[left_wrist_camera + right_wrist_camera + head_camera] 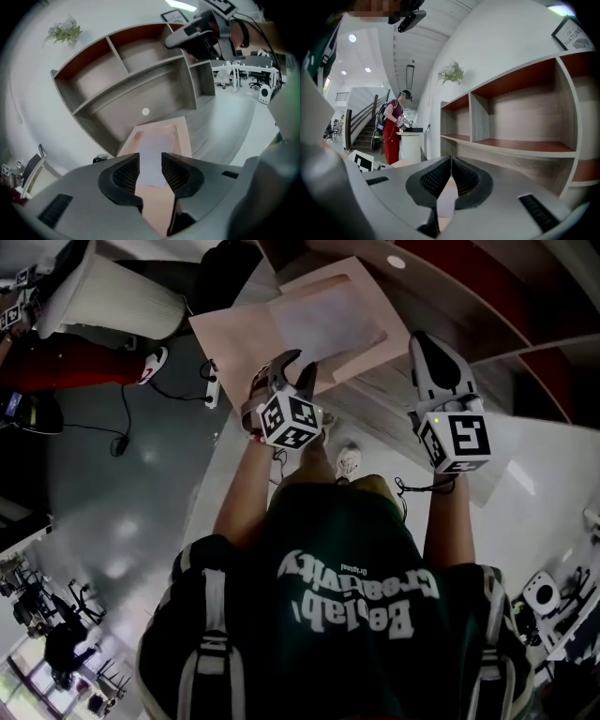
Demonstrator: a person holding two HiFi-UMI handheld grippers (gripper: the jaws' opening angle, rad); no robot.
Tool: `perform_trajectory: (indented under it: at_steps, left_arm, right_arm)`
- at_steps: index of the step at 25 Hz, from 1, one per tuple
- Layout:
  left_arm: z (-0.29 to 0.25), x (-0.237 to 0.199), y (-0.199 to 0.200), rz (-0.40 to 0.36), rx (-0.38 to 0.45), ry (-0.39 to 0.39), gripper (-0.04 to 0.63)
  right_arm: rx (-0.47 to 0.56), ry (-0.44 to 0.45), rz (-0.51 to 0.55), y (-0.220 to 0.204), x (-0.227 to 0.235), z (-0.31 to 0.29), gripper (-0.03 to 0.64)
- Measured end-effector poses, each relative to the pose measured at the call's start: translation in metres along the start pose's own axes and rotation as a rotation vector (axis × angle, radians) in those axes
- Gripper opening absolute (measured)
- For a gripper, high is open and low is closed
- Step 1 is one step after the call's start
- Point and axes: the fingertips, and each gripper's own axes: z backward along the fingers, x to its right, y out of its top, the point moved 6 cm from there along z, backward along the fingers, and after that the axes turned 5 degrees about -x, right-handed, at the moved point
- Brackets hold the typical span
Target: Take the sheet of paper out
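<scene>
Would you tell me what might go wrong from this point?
1. The open left gripper frames both the white sheet and the envelope; closing may pinch both.
2. The right gripper seems to hold only the envelope's corner; a tug may tear or slip it.

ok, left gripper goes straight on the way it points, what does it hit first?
Probably the envelope, lying right ahead of the left gripper, in line with its open jaws; gap unclear.
</scene>
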Motion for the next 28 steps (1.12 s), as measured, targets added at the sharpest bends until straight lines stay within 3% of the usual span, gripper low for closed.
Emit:
perform_trajectory:
  at_steps: [13,28]
  left_arm:
    - [-0.055,0.009,-0.042,-0.142,-0.116,-0.068,0.199]
    - [-0.119,0.028,-0.104,-0.276,-0.199,-0.009,0.237]
  right_arm:
    - [-0.071,0.055,-0.023,-0.012,-0.016,-0.049,0.037]
    - [-0.186,0.084,0.024,-0.048,-0.029,-0.076,0.037]
